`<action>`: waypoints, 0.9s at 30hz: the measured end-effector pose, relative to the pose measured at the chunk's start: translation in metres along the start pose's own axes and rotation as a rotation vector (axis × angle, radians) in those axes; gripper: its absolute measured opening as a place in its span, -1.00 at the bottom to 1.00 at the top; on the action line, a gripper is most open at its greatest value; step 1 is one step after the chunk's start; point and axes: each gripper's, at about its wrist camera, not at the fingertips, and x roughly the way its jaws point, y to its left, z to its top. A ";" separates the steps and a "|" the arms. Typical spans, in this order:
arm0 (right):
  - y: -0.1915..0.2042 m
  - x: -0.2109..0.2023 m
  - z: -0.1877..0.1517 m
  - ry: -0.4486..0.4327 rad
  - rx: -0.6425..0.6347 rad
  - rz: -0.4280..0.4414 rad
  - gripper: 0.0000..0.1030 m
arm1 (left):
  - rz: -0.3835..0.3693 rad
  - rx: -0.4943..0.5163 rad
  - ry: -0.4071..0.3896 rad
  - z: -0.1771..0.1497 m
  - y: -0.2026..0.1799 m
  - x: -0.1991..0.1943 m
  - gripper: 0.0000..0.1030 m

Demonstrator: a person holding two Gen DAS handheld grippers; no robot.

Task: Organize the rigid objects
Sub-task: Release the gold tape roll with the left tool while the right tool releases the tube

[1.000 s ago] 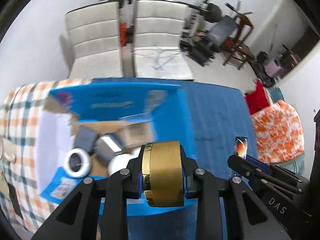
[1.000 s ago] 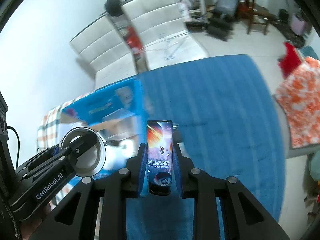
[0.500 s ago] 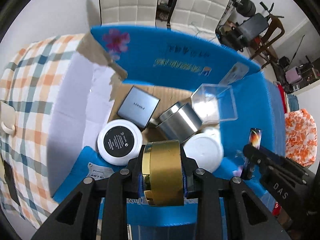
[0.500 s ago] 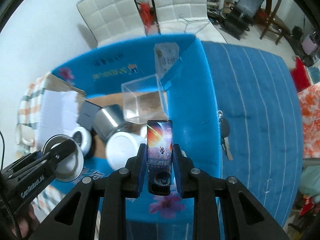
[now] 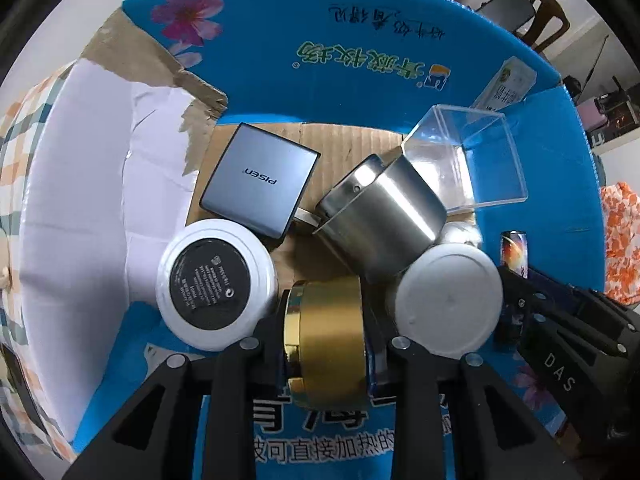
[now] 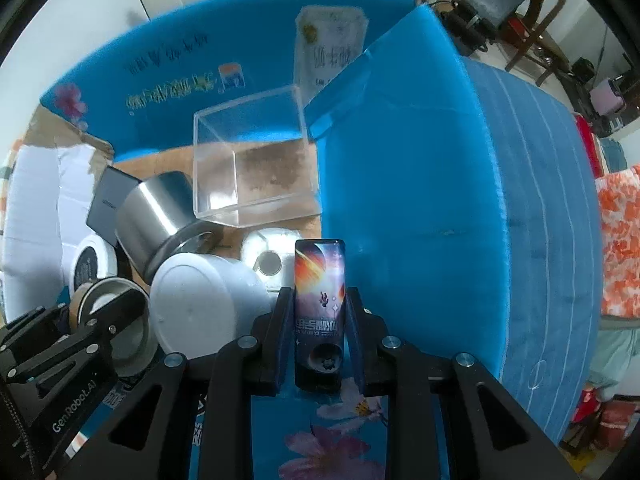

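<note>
My left gripper (image 5: 325, 320) is shut on a gold round tin (image 5: 326, 336) and holds it just inside the near wall of the blue cardboard box (image 5: 360, 52). My right gripper (image 6: 320, 312) is shut on a small galaxy-print box (image 6: 320, 284), held upright over the box's near right corner. In the box lie a grey PISEN case (image 5: 260, 184), a steel cup (image 5: 384, 216) on its side, a clear plastic cube (image 5: 468, 160), a white jar with a black label (image 5: 212, 288) and a white round lid (image 5: 448, 304).
The box's left wall is white paper over torn cardboard (image 5: 80, 200). A blue striped cloth (image 6: 540, 200) covers the table right of the box. A checked cloth (image 5: 16, 128) lies to the left. Chairs and gym gear stand beyond.
Both grippers have moved forward and down into the box with their objects still held. The box contents now loom larger and closer.
</note>
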 end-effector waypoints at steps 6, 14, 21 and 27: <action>0.004 0.017 0.006 0.052 -0.007 0.009 -0.48 | 0.022 -0.016 0.041 0.001 0.006 0.006 -0.49; 0.005 0.018 0.011 0.064 -0.027 -0.001 -0.41 | 0.034 -0.006 0.037 -0.004 -0.001 -0.004 -0.21; 0.012 0.005 0.009 0.033 -0.042 -0.013 -0.23 | 0.079 0.002 -0.009 -0.004 -0.014 -0.023 0.54; 0.014 -0.019 0.008 -0.017 -0.049 -0.033 0.37 | 0.095 -0.024 -0.037 -0.005 0.000 -0.045 0.86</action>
